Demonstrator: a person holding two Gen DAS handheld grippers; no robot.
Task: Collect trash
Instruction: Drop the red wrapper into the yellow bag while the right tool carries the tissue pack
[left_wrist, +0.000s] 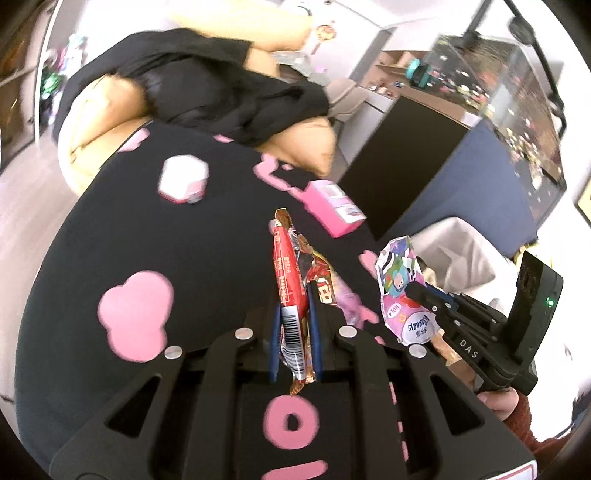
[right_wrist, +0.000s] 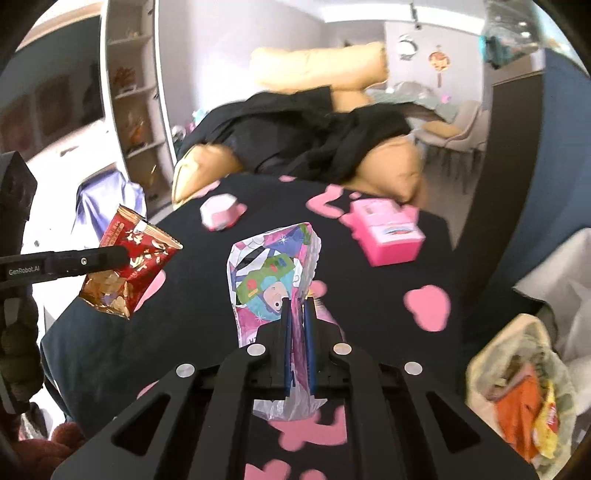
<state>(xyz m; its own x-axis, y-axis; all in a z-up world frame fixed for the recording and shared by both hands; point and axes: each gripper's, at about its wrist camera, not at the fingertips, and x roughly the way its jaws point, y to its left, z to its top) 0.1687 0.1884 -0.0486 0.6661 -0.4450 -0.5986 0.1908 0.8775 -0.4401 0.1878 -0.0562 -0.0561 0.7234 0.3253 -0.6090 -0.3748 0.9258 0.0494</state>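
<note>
**Both wrappers lifted, bag next**

While the black cloth (right_wrist: 221, 302) with pink shapes lies below, I hold trash clear above it: my right gripper (right_wrist: 298, 350) is clamped on the cartoon wrapper (right_wrist: 273, 266), my left gripper (left_wrist: 294, 332) on the red snack wrapper (left_wrist: 286, 273). Next, I judge, comes carrying both to the trash bag (right_wrist: 517, 387) beside the cloth. Only the right view shows that bag's contents.

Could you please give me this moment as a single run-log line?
left gripper: shut on red snack wrapper | right gripper: shut on cartoon wrapper | trash bag: open, lower right
</note>
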